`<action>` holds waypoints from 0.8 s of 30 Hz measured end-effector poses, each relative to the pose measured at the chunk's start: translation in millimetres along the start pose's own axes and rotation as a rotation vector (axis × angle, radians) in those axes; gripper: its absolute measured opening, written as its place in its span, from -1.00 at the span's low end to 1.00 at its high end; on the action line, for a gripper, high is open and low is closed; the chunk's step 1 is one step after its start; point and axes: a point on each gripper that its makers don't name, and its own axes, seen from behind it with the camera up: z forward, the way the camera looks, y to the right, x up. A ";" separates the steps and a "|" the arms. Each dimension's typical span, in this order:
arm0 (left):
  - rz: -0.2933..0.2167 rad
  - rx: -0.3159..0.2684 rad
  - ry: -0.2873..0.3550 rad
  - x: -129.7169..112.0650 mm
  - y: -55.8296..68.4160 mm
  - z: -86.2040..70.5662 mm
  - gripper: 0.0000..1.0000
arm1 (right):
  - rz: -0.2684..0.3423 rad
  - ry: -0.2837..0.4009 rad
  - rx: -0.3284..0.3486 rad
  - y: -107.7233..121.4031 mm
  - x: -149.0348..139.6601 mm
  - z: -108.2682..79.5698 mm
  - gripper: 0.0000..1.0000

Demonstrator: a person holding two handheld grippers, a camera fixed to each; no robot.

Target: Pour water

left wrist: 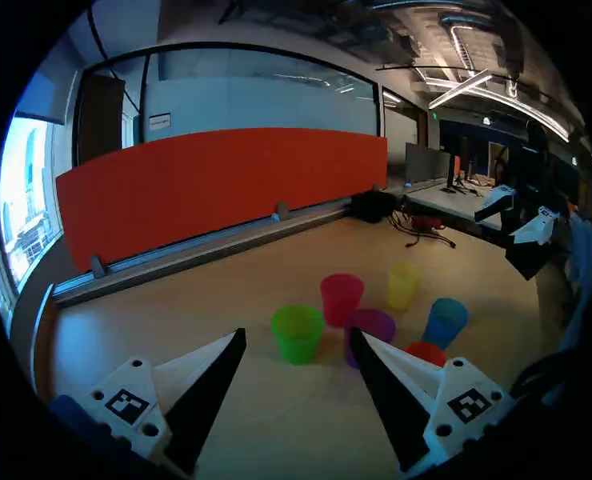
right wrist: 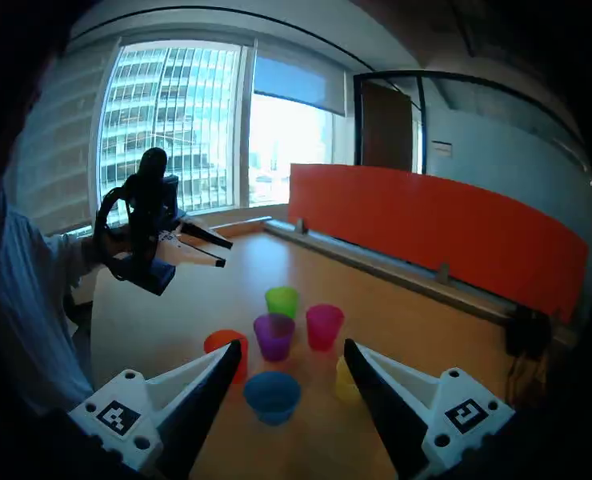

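Several coloured plastic cups stand in a cluster on the wooden table [left wrist: 240, 296]: green [left wrist: 298, 332], pink [left wrist: 342, 298], purple [left wrist: 371, 324], yellow [left wrist: 403, 286], blue [left wrist: 445, 320] and red [left wrist: 426, 353]. My left gripper [left wrist: 296, 332] is open and holds nothing, its fingers framing the green and purple cups from the near side. My right gripper [right wrist: 292, 344] is also open and holds nothing, hanging above the blue cup [right wrist: 271, 396], with the purple cup [right wrist: 274, 334], pink cup [right wrist: 325, 326], green cup [right wrist: 282, 302] and red cup [right wrist: 226, 346] beyond. One finger partly hides the yellow cup [right wrist: 344, 386].
An orange divider panel [left wrist: 216, 184] runs along the table's far edge. Dark cables and a bag [left wrist: 376, 206] lie at its end. A person's sleeve [right wrist: 24, 288] and the hand-held left gripper [right wrist: 226, 251] show above the table's window side. The right gripper [left wrist: 496, 228] hovers at the far right.
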 end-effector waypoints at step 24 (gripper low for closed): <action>0.009 -0.047 -0.131 -54.1 1.9 35.9 0.92 | -0.037 -0.179 0.052 -9.1 -90.6 28.2 0.99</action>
